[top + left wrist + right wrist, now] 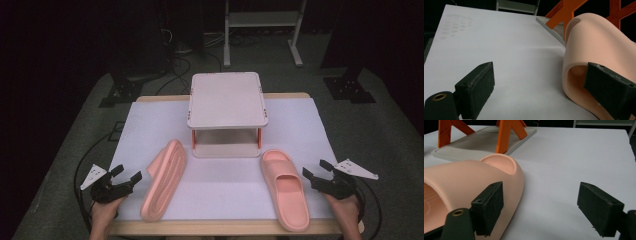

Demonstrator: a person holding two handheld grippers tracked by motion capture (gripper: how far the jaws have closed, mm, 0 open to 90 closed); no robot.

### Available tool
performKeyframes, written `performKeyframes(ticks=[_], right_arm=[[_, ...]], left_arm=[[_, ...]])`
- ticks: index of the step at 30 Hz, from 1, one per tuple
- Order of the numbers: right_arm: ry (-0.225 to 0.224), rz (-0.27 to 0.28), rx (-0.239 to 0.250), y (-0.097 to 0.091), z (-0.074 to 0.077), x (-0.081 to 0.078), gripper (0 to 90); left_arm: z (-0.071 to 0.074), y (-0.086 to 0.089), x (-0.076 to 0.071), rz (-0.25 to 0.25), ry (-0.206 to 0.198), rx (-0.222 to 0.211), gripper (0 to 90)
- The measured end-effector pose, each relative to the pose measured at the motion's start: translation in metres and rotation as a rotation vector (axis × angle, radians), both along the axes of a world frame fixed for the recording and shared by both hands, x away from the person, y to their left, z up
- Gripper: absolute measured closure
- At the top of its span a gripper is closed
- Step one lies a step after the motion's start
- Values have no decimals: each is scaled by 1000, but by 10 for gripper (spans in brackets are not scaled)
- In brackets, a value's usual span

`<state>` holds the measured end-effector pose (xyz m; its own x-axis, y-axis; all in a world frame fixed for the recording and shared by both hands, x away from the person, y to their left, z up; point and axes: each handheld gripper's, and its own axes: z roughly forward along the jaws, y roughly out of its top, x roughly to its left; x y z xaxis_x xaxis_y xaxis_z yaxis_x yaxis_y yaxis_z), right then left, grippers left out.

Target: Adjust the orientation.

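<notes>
A: From above, what lies on the counter (220, 190)?

B: Two pink slippers. The left slipper (164, 180) is tipped on its side with the ribbed sole showing; the right slipper (286, 190) lies flat, strap up. Between them, farther back, stands a small two-tier rack (227, 100) on orange legs.

A: What do the close views add?

B: The left gripper view looks into the open strap arch of the left slipper (596, 57). The right gripper view shows the textured footbed of the right slipper (461, 182) and the rack's bottom tray (474, 142).

A: Room to move?

B: Both slippers reach close to the counter's near edge. The white sheet (150, 120) lies bare left of the rack and between the slippers.

A: And the tongs?

B: The left tongs (128, 178) are spread, holding nothing, just beside the left slipper. The right tongs (316, 170) are spread too, empty, just beside the right slipper. Whether a pad touches either slipper, I cannot tell.
</notes>
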<state>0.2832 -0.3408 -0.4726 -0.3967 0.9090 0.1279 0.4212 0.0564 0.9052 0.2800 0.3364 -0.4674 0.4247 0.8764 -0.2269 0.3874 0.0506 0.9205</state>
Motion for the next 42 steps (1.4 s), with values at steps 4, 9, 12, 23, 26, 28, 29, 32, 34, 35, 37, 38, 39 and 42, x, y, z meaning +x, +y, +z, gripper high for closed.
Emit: performKeyframes(ticks=[4, 9, 12, 23, 26, 28, 29, 32, 34, 35, 37, 38, 39, 42], right_arm=[[4, 2, 4, 0, 0, 0, 201], [-1, 4, 1, 0, 0, -1, 200], [-4, 6, -6, 2, 1, -2, 199], [-13, 10, -10, 3, 1, -2, 194], [-15, 12, -11, 3, 1, -2, 193], [-15, 14, -11, 3, 1, -2, 193], [-15, 14, -12, 4, 1, -2, 193], [-14, 14, -11, 4, 1, -3, 193], [-13, 14, -9, 4, 2, -3, 193], [-13, 14, -9, 4, 1, -3, 193], [-14, 15, -10, 4, 2, -3, 193], [-15, 16, -10, 4, 2, -3, 193], [-15, 17, -9, 4, 2, -3, 193], [-14, 17, -7, 4, 2, -3, 193]], left_arm=[[0, 2, 0, -3, -1, 5, 89], [-1, 2, -2, -5, -1, -2, 89], [-1, 1, -2, -17, 6, 6, 89], [-3, -5, -2, -45, 15, 28, 89], [-3, -7, -2, -51, 22, 44, 89], [-3, -8, -1, -56, 26, 57, 89], [-3, -9, 0, -57, 32, 60, 89], [-3, -12, 1, -63, 43, 80, 90], [-3, -15, 3, -71, 55, 92, 93], [-3, -15, 3, -71, 55, 92, 94], [-3, -19, 5, -91, 69, 93, 94], [-4, -20, 6, -102, 69, 94, 135], [-3, -22, 7, -102, 77, 109, 135], [-3, -26, 10, -104, 83, 120, 143]])
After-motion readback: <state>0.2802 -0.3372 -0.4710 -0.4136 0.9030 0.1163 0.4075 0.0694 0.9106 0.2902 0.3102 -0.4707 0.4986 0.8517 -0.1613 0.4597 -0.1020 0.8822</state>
